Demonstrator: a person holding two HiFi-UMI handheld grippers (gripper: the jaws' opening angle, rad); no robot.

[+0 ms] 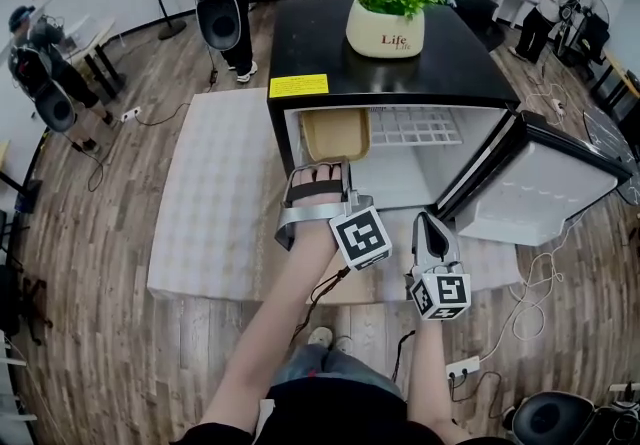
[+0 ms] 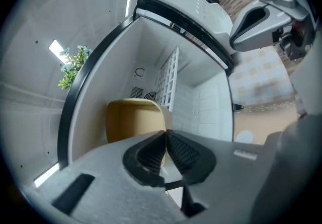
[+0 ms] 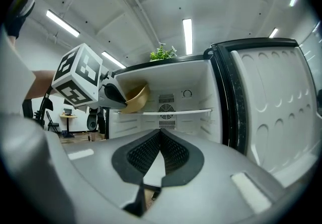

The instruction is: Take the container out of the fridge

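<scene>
A tan container (image 1: 335, 133) sits at the left of the open black fridge (image 1: 330, 53), on the upper shelf. My left gripper (image 1: 320, 173) reaches into the fridge and is shut on the container's near rim (image 2: 132, 120); a thin tan edge shows between the pads of that gripper (image 2: 165, 135). In the right gripper view the container (image 3: 135, 98) looks tilted at the left gripper (image 3: 113, 96). My right gripper (image 1: 428, 225) hangs in front of the fridge, lower and to the right. It is shut (image 3: 160, 132) with nothing in it.
The fridge door (image 1: 535, 188) stands open to the right. A white wire shelf (image 1: 415, 123) fills the right of the upper level. A potted plant (image 1: 385, 28) stands on the fridge top. A pale rug (image 1: 215, 193) lies on the left, cables (image 1: 530, 303) on the right.
</scene>
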